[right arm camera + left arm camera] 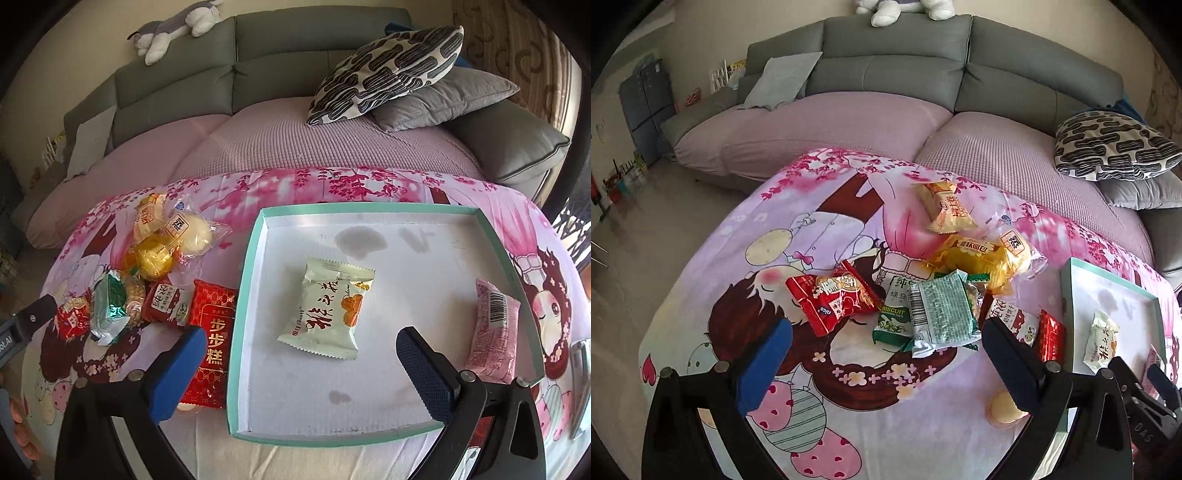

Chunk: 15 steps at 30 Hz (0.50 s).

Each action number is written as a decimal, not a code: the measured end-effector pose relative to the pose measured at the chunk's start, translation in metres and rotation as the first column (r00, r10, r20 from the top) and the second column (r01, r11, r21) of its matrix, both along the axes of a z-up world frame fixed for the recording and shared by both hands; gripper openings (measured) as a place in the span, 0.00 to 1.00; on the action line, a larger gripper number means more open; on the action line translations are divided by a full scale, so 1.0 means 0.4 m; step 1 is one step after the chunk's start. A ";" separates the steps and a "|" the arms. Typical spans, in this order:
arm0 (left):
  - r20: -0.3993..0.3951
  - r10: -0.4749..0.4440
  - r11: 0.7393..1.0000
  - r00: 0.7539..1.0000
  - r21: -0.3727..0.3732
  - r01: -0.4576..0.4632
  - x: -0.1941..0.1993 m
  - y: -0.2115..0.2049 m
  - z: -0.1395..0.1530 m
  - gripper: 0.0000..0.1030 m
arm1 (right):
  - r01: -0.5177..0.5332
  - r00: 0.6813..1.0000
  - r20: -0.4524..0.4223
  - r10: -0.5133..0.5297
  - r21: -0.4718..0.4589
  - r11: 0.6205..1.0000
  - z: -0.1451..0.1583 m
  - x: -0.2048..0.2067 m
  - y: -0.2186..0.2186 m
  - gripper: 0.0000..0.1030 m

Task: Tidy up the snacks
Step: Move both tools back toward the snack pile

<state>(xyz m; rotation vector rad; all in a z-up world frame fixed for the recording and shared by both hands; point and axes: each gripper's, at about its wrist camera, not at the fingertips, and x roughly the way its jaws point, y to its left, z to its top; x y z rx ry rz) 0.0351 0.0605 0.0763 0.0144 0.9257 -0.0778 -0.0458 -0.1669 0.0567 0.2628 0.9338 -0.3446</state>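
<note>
Both tongs stood wide open, empty: left gripper [886, 354] low over the cartoon cloth [746, 229], right gripper [301, 360] over the teal tray [243, 280]. Tray held a white packet [327, 308] mid-frame and a pink packet [493, 332] at right, partly behind a finger. Snack pile [938, 288] lay centre, overlapped, labels half hidden. Grey sofa [897, 55] beyond.

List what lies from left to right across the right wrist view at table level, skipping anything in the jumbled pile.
Red packet with gold characters → teal box's left wall → white packet inside the box → pink packet against its right wall.
</note>
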 end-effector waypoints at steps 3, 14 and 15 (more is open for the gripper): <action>-0.026 -0.012 1.000 1.000 -0.022 0.011 0.004 0.008 -0.010 0.99 | -0.025 1.000 -0.013 0.026 0.015 1.000 -0.012 0.012 0.026 1.00; -0.063 -0.009 0.996 0.998 -0.087 0.004 0.025 0.077 -0.033 0.99 | -0.098 0.992 -0.083 0.096 -0.015 0.995 -0.034 0.023 0.105 1.00; -0.069 -0.005 0.994 0.998 -0.107 -0.003 0.028 0.086 -0.038 0.99 | -0.113 0.989 -0.093 0.112 -0.002 0.994 -0.039 0.026 0.112 1.00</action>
